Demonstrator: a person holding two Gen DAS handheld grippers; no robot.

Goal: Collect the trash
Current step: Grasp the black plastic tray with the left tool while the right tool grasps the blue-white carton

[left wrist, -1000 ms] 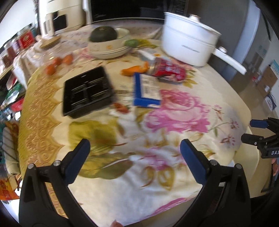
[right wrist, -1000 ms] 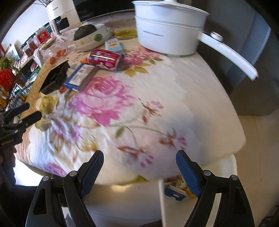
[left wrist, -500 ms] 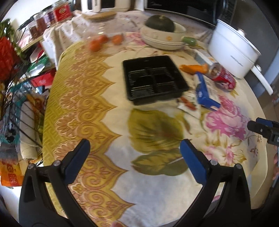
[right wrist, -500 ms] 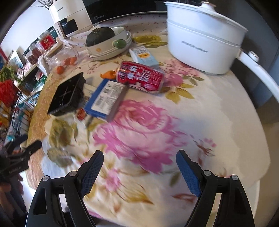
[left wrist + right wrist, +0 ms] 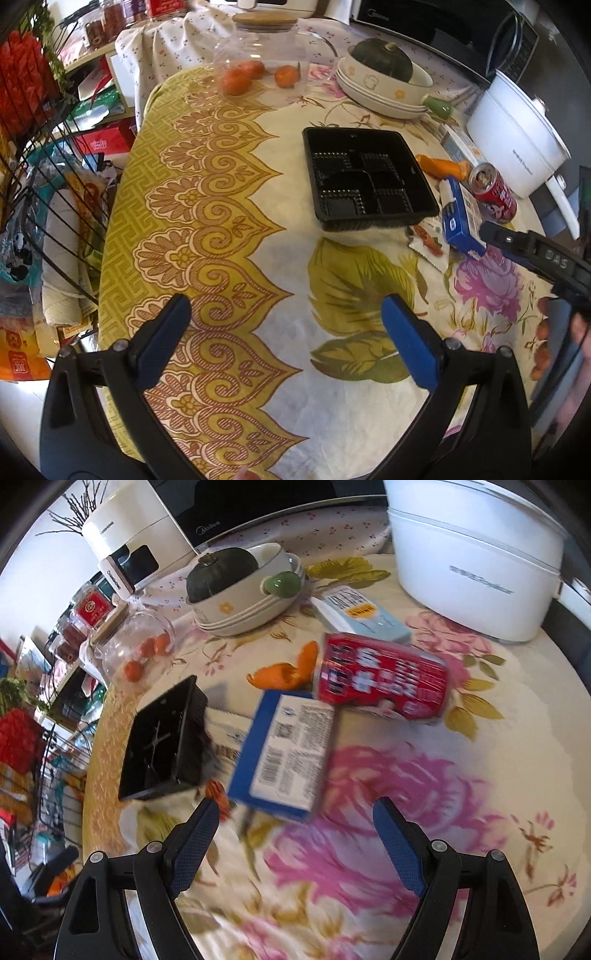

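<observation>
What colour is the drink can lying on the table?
Red with white lettering; the can shows best in the right wrist view.

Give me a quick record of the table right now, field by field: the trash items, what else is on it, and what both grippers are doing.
surface: floral tablecloth
trash: black plastic tray, blue carton lying flat, red can on its side, orange peel, small wrapper
other: white pot, stacked bowls holding a dark squash, glass jar with oranges
left gripper: open, empty
right gripper: open, empty, near the carton
</observation>
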